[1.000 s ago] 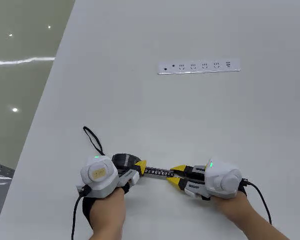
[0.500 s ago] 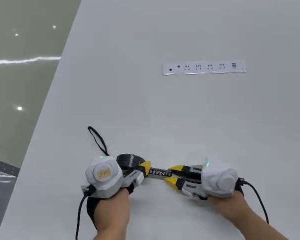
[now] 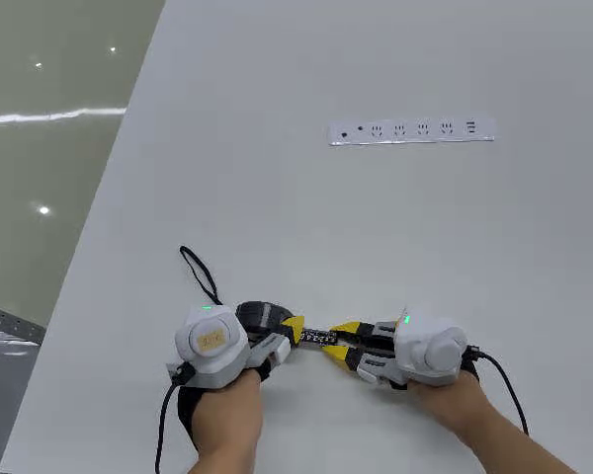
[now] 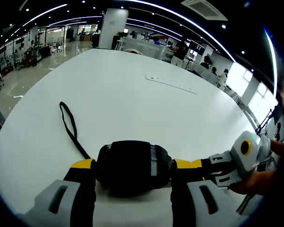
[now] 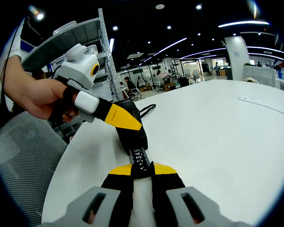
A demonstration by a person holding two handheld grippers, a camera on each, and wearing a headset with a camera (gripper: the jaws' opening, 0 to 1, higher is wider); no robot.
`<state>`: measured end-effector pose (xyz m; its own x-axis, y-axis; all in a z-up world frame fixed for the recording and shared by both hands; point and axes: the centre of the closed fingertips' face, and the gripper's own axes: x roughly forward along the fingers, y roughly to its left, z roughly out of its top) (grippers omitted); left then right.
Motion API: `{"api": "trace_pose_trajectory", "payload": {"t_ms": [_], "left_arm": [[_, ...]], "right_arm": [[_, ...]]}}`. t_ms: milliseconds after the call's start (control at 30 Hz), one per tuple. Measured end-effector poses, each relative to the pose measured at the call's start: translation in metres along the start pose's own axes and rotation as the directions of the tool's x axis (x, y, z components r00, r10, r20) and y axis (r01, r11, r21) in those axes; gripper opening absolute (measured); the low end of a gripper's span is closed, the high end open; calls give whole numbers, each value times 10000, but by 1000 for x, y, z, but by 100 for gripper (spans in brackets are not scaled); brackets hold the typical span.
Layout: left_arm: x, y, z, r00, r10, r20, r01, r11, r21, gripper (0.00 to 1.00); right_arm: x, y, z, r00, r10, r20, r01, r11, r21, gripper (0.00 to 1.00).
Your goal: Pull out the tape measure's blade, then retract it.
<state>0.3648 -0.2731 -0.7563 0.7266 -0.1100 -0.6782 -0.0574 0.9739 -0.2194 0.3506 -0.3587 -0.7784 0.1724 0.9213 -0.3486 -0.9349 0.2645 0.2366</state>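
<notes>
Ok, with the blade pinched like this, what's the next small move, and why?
Probably ease the right gripper a little closer to the tape measure case, letting the blade feed in. It is shut on the blade, the left gripper clamps the case, and the exposed length has shortened over the last second, so retraction seems under way.

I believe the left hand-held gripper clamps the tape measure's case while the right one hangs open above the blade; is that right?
Not quite: the right hand-held gripper is shut on the blade, as the right gripper view shows. The left hand-held gripper does clamp the tape measure's case.
</notes>
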Motion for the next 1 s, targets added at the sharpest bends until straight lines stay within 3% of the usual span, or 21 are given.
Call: {"api": "trace_pose_trajectory", "payload": {"t_ms": [1000], "left_arm": [[0, 1, 0, 9998, -162, -68, 159, 9993, -342, 62]], "right_arm": [[30, 6, 10, 9988, 458, -155, -462, 9986, -256, 12]]}}
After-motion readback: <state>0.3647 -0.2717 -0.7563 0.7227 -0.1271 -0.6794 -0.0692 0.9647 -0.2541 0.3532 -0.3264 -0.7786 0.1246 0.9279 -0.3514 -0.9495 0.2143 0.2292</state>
